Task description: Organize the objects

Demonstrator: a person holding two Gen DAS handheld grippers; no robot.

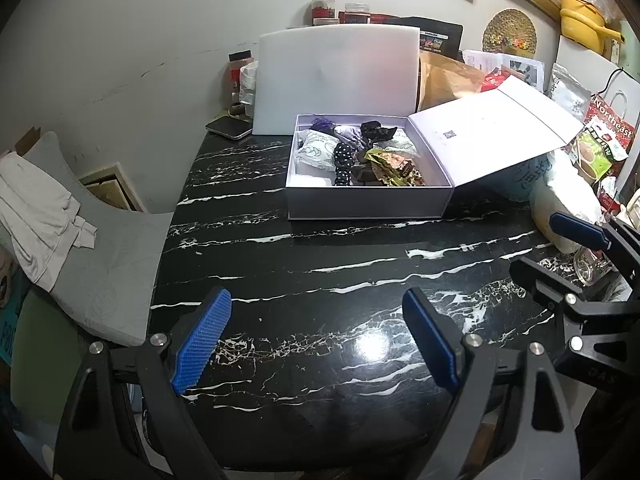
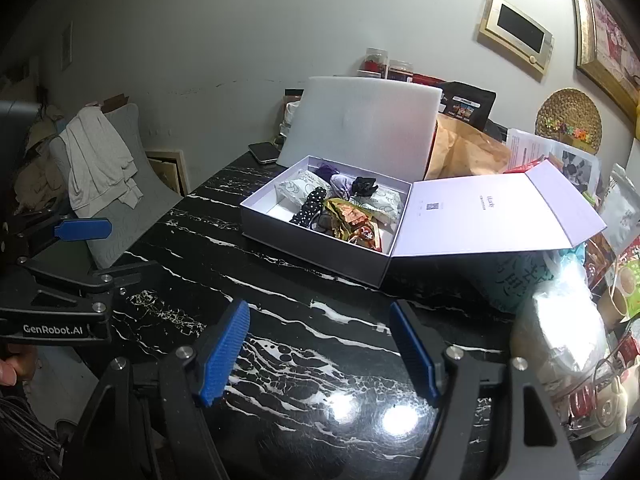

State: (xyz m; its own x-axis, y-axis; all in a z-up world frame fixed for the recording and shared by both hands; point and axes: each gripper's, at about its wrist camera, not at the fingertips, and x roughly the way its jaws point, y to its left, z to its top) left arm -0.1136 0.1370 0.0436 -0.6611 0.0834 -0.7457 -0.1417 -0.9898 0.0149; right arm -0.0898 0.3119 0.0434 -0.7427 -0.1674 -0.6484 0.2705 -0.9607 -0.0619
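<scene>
A white foam board (image 1: 338, 80) standing behind the open box (image 1: 366, 200) hides the lower parts of the jars (image 1: 322, 7) on the shelf; the printing inside the box's lid (image 2: 486, 216) is too small to read. The right gripper (image 1: 560, 248) is cut off by the left wrist view's right edge; the left gripper (image 2: 96, 248) runs off the right wrist view's left edge; a bright glare blots out the plastic bag (image 2: 560, 320) beside the box.

A glossy black marble table (image 1: 320, 280) with white veins fills the middle; a pale scuffed wall (image 1: 160, 20) rises at twelve o'clock; framed pictures (image 2: 516, 32) hang at two o'clock; a grey chair (image 2: 132, 184) stands at nine o'clock.
</scene>
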